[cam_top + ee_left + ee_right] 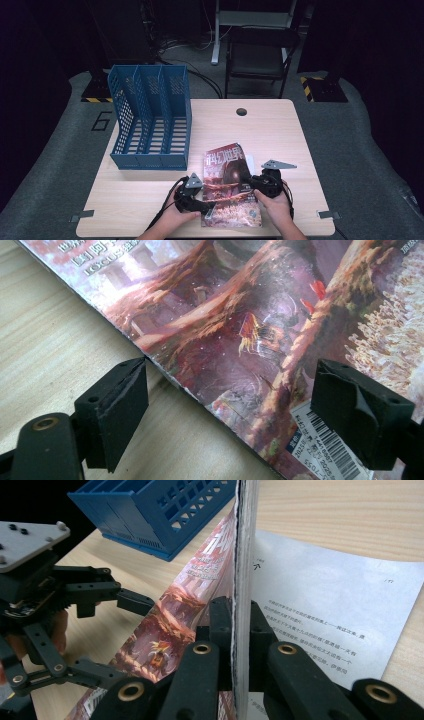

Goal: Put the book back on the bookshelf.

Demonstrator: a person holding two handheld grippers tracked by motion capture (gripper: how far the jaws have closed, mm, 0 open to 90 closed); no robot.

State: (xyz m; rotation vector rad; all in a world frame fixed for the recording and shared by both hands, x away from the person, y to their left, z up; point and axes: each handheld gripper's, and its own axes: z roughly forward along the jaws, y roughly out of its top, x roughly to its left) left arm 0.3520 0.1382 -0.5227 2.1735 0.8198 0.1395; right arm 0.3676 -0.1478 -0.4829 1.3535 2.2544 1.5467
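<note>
Pinched in my R gripper [234,645]: magazine [231,187] edge, low center of frame, beside blue file rack [150,117]. L gripper [230,405] gapes wide astride its spine corner, not clamped. Risk: thin pages slip or tear if lifted one-sided.

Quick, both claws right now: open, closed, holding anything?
Left claw: open, jaws astride the magazine's spine edge, pads not pressing it.
Right claw: closed on the magazine's page edge, lifting it off the printed sheet.

one magazine [231,187], one printed sheet [330,615], one blue file rack [150,117] with three slots, two grippers, one chair [260,55].
</note>
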